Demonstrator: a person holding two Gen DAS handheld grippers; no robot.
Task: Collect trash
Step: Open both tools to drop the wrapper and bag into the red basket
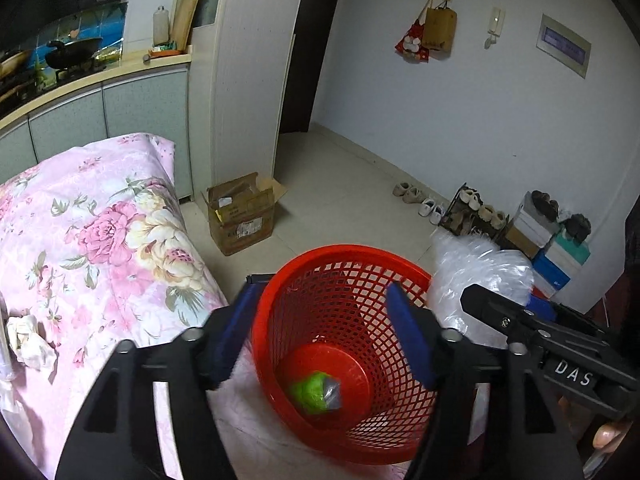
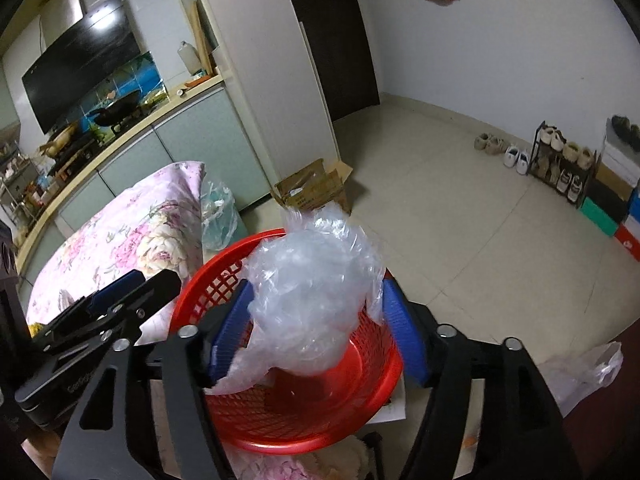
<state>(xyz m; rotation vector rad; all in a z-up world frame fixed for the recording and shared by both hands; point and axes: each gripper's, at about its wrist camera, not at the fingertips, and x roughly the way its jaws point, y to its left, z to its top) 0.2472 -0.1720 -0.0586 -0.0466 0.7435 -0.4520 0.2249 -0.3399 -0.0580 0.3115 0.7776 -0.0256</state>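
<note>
- The right gripper (image 2: pixel 316 320) is holding a crumpled plastic bag (image 2: pixel 312 288) in its jaws, above the red basket (image 2: pixel 280 420).
- The left gripper (image 1: pixel 324 332) is hovering over that basket (image 1: pixel 304 276), jaws wide, gripping nothing.
- A green wrapper (image 1: pixel 314 392) is lying on the basket's bottom.

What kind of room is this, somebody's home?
Most likely a small flat, where kitchen meets entryway: a wok sits on a stove counter, shoes fill a rack by the wall, and a floral quilt lies beside the red basket.

the clear plastic bag (image 2: pixel 308 300) fills the red basket (image 2: pixel 280 420) mouth; tiled floor (image 2: pixel 460 220) beyond lies open.
</note>
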